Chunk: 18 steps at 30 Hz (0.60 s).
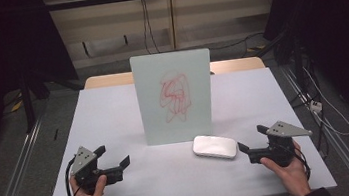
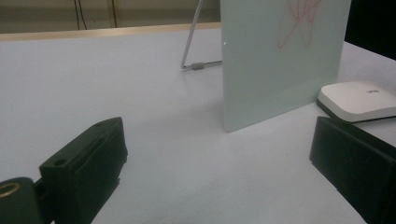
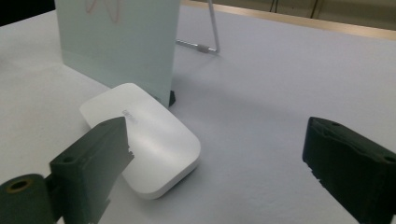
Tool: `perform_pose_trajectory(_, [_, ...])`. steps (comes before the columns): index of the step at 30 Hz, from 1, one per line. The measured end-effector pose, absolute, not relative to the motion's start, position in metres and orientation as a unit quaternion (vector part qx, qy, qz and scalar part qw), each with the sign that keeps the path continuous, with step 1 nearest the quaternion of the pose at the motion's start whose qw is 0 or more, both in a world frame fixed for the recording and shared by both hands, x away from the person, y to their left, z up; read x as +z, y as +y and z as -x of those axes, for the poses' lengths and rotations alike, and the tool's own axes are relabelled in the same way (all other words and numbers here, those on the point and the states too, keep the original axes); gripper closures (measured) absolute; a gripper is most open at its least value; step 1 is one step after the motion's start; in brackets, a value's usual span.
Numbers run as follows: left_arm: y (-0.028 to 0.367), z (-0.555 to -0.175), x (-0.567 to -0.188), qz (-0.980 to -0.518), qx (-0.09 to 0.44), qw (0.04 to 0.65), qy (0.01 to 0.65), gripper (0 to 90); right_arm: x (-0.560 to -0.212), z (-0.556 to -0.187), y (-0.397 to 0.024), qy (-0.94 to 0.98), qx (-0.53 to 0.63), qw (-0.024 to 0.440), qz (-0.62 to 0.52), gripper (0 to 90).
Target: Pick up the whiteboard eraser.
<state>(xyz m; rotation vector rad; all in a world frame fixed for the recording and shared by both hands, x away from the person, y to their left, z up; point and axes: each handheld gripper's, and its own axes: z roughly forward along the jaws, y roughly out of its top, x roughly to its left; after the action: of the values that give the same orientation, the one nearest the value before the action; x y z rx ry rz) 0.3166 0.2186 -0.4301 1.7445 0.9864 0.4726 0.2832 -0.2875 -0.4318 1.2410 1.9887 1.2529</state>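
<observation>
High view: the white eraser (image 1: 214,146) lies flat on the bench (image 1: 114,115), at 9 o'clock from the right gripper (image 1: 251,140), very near; its long axis runs left to right. The left gripper (image 1: 114,156) is well apart.

Left gripper view: jaws wide open, empty; eraser (image 2: 359,100) at 2 o'clock.

Right gripper view: jaws wide open, holding nothing; eraser (image 3: 149,140) at 11 o'clock, just before the whiteboard (image 3: 121,42).
</observation>
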Motion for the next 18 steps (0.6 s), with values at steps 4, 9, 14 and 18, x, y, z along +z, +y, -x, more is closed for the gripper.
perform_pose_trajectory(4, [0.218, -0.317, -0.431, -0.728, 0.194, 0.513, 0.412, 3.7, -0.43, -0.285, -0.283, 0.733, 0.463, 0.228, -0.443, 8.2])
perform_pose_trajectory(9, [0.218, -0.317, -0.431, -0.728, 0.195, 0.513, 0.411, 3.7, -0.429, -0.287, -0.278, 0.746, 0.464, 0.218, -0.425, 9.0])
perform_pose_trajectory(14, [0.217, -0.317, -0.431, -0.73, 0.193, 0.512, 0.411, 3.7, -0.428, -0.293, -0.268, 0.768, 0.457, 0.203, -0.401, 8.4])
perform_pose_trajectory(18, [0.217, -0.317, -0.432, -0.731, 0.192, 0.51, 0.41, 3.7, -0.427, -0.297, -0.265, 0.775, 0.456, 0.196, -0.391, 9.0])
